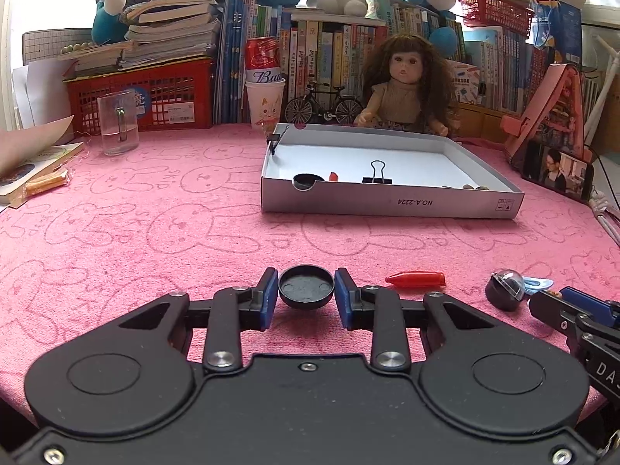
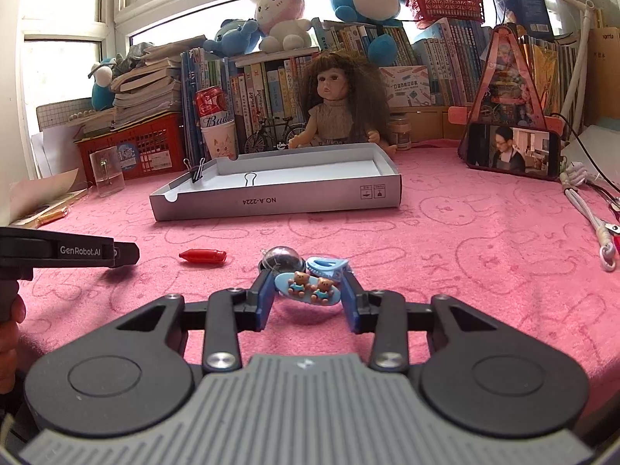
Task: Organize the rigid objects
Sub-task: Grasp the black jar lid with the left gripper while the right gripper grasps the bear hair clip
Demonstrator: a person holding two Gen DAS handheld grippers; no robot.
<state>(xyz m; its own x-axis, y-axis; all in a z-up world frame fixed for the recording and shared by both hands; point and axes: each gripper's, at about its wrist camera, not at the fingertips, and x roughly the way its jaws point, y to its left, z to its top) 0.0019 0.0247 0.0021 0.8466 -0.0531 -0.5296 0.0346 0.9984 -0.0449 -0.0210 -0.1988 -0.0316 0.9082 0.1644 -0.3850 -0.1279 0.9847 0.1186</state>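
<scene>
My left gripper is shut on a round black cap, just above the pink cloth. A red pointed cap lies to its right, also in the right wrist view. My right gripper is shut on a light blue hair clip with two little bears. Behind it lie a clear-domed black piece and a blue clip. The grey cardboard tray stands ahead, holding a black cap, a binder clip and small bits.
A doll, a toy bicycle, books and red baskets line the back. A glass mug stands at left, a phone on a stand at right. White cords lie by the right edge.
</scene>
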